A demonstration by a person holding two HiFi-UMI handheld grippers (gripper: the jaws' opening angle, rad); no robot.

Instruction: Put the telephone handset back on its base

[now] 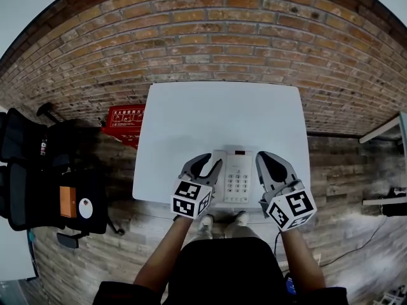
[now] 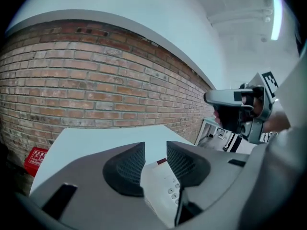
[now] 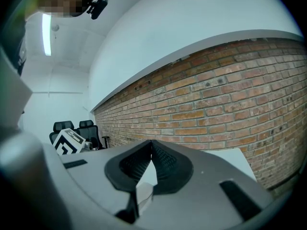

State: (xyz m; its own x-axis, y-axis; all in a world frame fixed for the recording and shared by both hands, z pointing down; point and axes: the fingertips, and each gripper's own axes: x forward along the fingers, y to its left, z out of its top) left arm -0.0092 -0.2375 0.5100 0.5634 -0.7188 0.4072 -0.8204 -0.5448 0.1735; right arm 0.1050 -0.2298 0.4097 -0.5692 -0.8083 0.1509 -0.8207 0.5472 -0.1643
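A white telephone (image 1: 237, 175) with a keypad sits at the near edge of the white table (image 1: 216, 113). Its handset (image 1: 208, 168) lies along the phone's left side. My left gripper (image 1: 210, 159) reaches over that side, jaws apart with the white handset low between them. The left gripper view shows the gap of that gripper (image 2: 155, 145), with the phone's keys (image 2: 171, 191) just right of it; I see no pad pressing. My right gripper (image 1: 266, 156) rests at the phone's right edge. In the right gripper view its tips (image 3: 151, 143) meet with nothing held.
A brick wall (image 1: 222, 37) runs behind the table. Black office chairs (image 1: 38, 170) stand to the left, and a red box (image 1: 124, 116) lies on the wooden floor by the table's left corner. Another table edge (image 1: 385, 129) shows at the right.
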